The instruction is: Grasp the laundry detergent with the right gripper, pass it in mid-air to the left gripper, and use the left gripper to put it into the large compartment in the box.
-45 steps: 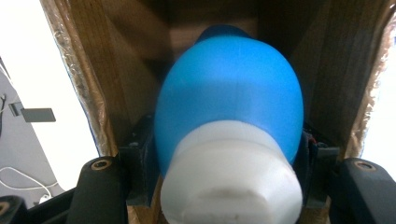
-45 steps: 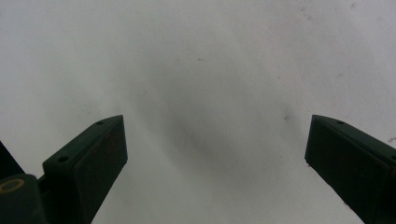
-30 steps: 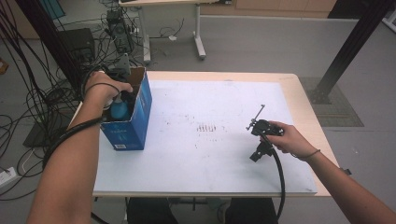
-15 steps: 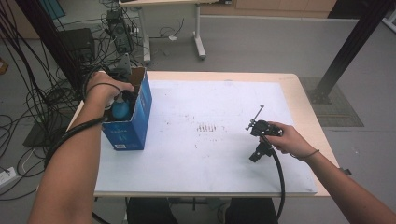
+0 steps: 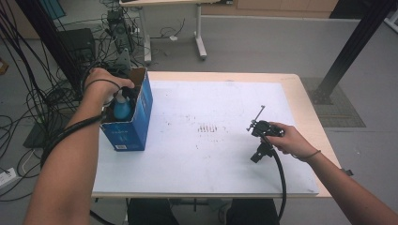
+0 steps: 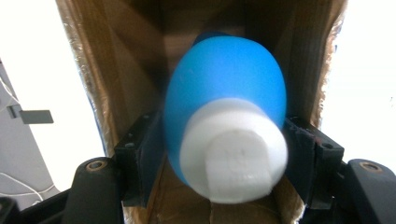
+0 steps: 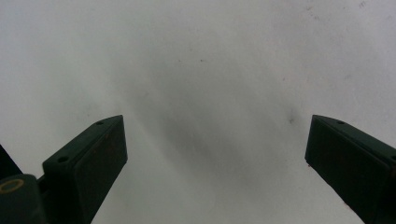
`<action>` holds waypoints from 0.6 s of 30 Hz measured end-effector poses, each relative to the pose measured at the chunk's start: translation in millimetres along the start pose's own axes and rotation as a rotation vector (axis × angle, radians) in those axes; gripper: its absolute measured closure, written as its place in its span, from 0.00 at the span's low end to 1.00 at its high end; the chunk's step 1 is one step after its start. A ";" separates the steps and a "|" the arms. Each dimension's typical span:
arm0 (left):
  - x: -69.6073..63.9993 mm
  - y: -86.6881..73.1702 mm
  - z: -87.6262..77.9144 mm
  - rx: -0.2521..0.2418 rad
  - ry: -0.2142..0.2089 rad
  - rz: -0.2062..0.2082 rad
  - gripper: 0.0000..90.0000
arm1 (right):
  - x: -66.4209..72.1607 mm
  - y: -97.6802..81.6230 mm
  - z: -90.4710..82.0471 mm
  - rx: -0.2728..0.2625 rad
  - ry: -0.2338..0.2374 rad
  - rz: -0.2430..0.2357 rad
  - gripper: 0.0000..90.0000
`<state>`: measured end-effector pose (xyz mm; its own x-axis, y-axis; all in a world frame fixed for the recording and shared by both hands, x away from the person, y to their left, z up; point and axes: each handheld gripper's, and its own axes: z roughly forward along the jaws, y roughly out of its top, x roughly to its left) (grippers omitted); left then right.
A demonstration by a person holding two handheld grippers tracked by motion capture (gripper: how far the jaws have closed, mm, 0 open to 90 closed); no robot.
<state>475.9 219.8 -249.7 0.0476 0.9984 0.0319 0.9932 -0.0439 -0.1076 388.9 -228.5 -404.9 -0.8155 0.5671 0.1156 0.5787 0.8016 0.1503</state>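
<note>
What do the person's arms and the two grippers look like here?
Both forearms are bare, no sleeves. A thin dark band circles the right wrist, and a black loop crosses the left hand. The right gripper is black and trails a thick black cable. Its fingers are flat, matte black blocks.

In the left gripper view, the blue bottle (image 6: 224, 93) is showing blurred at centre frame, its white cap (image 6: 233, 149) smeared, and its base is lying hidden deep in the cardboard box (image 6: 112, 70). In the high view, at left, the person's hand (image 5: 101, 82) is covering the left gripper (image 5: 123, 96), so its jaws are hiding inside the box.
</note>
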 end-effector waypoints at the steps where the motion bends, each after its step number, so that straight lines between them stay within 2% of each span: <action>1: 0.0 -0.5 -1.7 -0.002 0.001 -0.001 0.39 | 0.4 0.1 -0.3 -0.002 -0.002 0.003 0.06; 13: 0.3 -9.6 -29.5 -0.052 -0.015 0.010 0.38 | 1.7 1.7 -2.8 0.000 -0.012 -0.006 0.06; 18: -1.4 -14.4 -41.3 -0.066 -0.010 0.024 0.33 | 3.6 4.5 -5.3 0.002 -0.014 -0.007 0.06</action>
<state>465.9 217.6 -207.1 0.0712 0.9973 0.0202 0.9966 -0.0703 -0.0421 388.6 -223.9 -398.6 -0.8195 0.5642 0.1003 0.5731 0.8058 0.1494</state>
